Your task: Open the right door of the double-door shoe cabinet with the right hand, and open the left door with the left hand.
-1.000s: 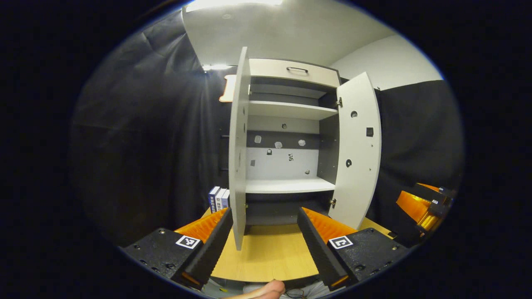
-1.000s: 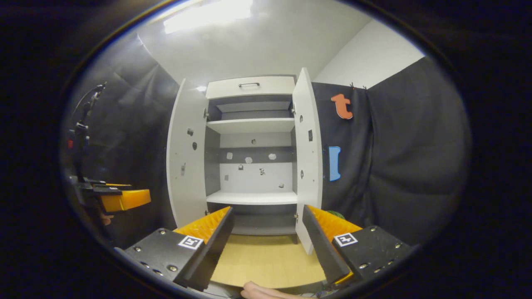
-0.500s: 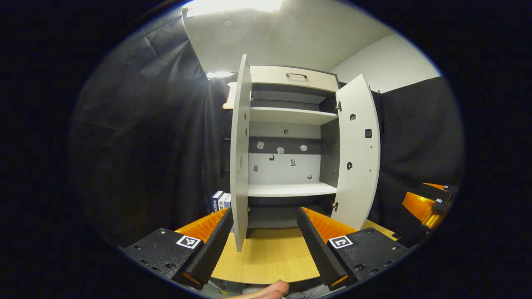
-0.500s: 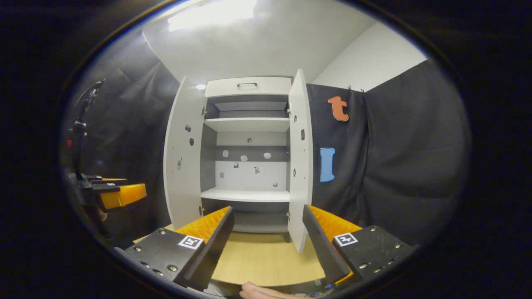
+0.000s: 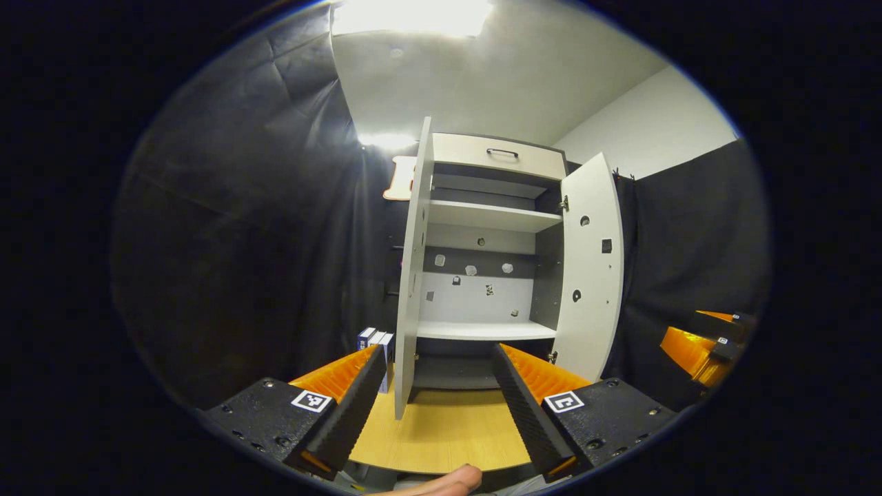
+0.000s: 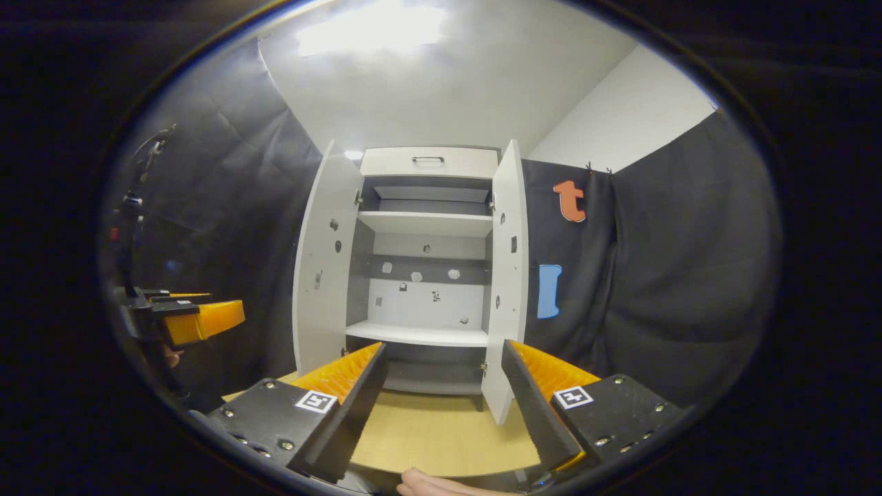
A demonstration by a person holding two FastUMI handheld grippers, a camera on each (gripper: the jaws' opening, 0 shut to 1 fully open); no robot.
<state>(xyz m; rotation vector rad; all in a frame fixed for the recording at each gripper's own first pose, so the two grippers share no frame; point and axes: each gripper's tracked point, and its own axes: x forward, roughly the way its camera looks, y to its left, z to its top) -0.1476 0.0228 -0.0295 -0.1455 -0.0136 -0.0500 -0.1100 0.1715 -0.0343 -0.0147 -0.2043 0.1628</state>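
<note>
Standing on the wooden tabletop (image 5: pixel 448 430), the double-door shoe cabinet (image 5: pixel 489 275) has both doors swung outward: left door (image 5: pixel 411 275) seen nearly edge-on in the left gripper view, right door (image 6: pixel 506 275) likewise in the right gripper view. Its shelves (image 6: pixel 420 334) are bare; a drawer (image 6: pixel 428 162) tops the cabinet. Left gripper (image 5: pixel 434 365), fingers spread, empty, short of the cabinet. Right gripper (image 6: pixel 441 365), fingers likewise spread, grasping nothing. Small boxes (image 5: pixel 375 339) stand beside the cabinet.
</note>
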